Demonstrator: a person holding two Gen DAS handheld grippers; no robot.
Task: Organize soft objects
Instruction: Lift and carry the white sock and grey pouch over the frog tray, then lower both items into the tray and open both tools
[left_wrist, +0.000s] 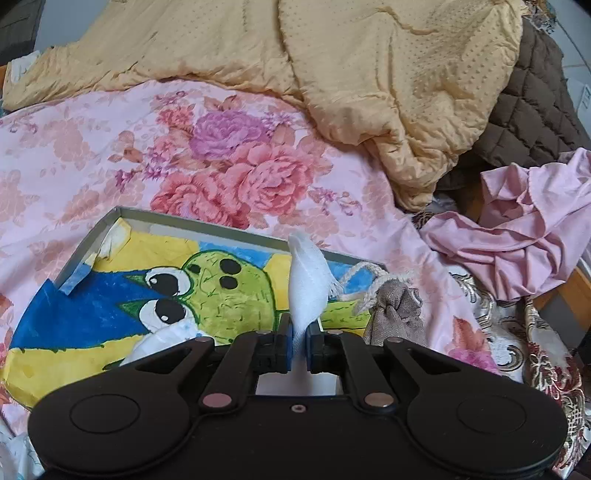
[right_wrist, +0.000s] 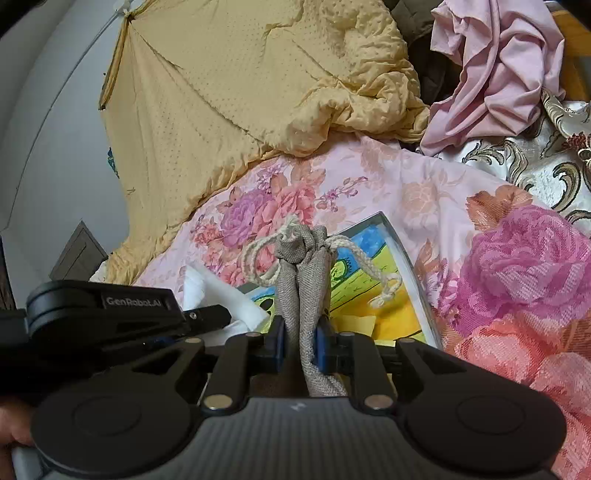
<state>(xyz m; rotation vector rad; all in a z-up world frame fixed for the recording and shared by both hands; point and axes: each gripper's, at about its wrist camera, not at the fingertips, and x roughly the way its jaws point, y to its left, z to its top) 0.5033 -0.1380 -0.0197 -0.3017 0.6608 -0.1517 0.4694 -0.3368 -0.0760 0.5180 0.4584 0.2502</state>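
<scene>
My left gripper (left_wrist: 300, 341) is shut on a strip of white cloth (left_wrist: 308, 286) that stands up between its blue pads. It hangs over a shallow grey box (left_wrist: 88, 242) lined with a cartoon drawing. My right gripper (right_wrist: 300, 345) is shut on a grey-brown drawstring pouch (right_wrist: 306, 273) with a cream cord (right_wrist: 373, 275); that pouch (left_wrist: 395, 314) also shows at the box's right corner in the left wrist view. The left gripper's black body (right_wrist: 110, 314) sits just left of the right one, with white cloth (right_wrist: 229, 295) beside it.
A pink floral bedsheet (left_wrist: 110, 147) lies under the box. A yellow quilt (left_wrist: 369, 74) is piled behind, a brown quilted blanket (left_wrist: 532, 110) and a crumpled pink cloth (left_wrist: 524, 236) to the right. A gold-patterned fabric (right_wrist: 535, 162) covers the right edge.
</scene>
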